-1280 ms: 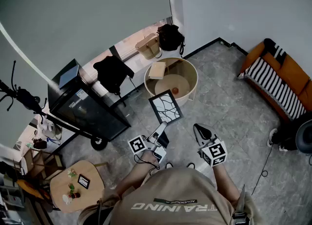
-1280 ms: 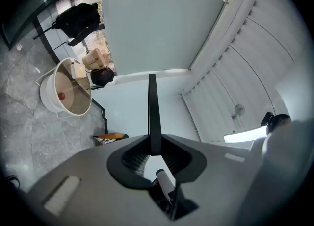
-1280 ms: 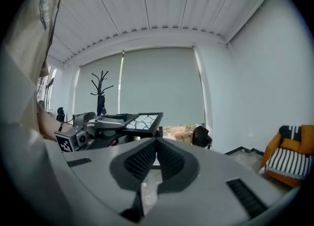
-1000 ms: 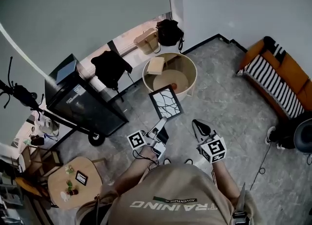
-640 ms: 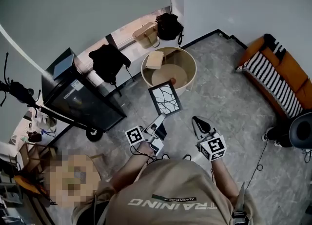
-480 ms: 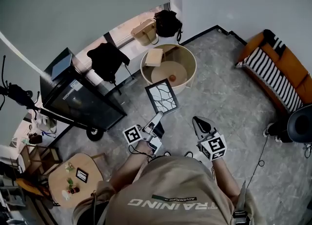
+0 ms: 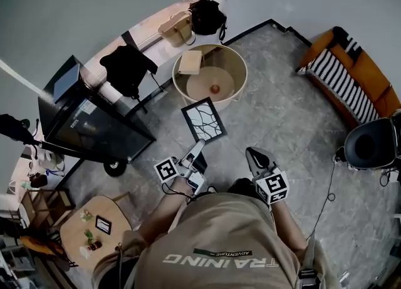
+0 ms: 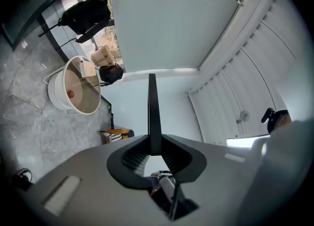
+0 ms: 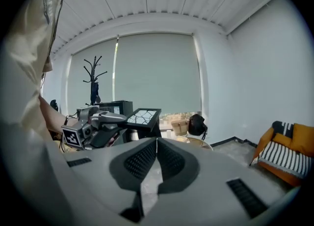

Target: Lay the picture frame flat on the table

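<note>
The picture frame [image 7: 204,120], black-edged with a white crackle print, hangs in the air over the grey floor, short of the round beige table [image 7: 240,84]. My left gripper [image 7: 200,146] is shut on the frame's near edge. In the left gripper view the frame [image 8: 151,110] shows edge-on as a thin black strip, and both pads of the left gripper [image 8: 155,147] press on it. My right gripper [image 7: 255,156] hovers to the right, shut and holding nothing. In the right gripper view the right gripper [image 9: 157,142] has its pads together, with the frame [image 9: 143,117] beyond them.
The round table [image 8: 57,100] carries a wooden box [image 7: 189,62] and a small red ball [image 7: 215,89]. A black cabinet on wheels [image 7: 88,125] stands left. An orange sofa [image 7: 348,76] and a dark chair [image 7: 371,147] are at the right, and a small wooden table [image 7: 81,225] at lower left.
The frame stays clamped in the left gripper and has drifted a little up and left in the head view. The whole view has shifted with it. The right gripper has barely moved.
</note>
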Tool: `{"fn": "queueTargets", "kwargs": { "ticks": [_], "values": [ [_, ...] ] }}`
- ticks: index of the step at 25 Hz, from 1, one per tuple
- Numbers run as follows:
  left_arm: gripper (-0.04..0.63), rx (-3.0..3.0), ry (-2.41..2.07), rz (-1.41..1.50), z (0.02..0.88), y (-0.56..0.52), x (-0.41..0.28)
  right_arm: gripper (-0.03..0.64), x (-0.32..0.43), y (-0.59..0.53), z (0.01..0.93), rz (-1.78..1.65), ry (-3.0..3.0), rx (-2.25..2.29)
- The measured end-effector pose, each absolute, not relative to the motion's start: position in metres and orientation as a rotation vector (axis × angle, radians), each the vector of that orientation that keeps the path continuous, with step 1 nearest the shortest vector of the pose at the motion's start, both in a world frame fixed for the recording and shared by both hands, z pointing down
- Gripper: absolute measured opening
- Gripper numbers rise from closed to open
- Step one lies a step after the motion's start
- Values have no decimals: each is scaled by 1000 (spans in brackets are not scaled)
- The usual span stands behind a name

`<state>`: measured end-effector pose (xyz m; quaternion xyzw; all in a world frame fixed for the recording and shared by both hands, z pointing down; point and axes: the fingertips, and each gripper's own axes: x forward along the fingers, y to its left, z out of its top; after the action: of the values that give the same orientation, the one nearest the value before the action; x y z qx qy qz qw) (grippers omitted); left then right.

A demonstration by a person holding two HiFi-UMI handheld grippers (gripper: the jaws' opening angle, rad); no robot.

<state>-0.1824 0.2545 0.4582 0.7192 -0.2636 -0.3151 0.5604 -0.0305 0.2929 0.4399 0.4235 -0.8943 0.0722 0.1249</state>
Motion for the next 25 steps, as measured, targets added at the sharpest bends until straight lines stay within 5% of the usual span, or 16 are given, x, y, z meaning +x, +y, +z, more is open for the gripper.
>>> {"fn": "queueTargets", "kwargs": {
  "ticks": [25],
  "values": [
    [75,1622,-671,-665,492,68,-65,9,68,71,468,241,-2628,1118]
  ]
}}
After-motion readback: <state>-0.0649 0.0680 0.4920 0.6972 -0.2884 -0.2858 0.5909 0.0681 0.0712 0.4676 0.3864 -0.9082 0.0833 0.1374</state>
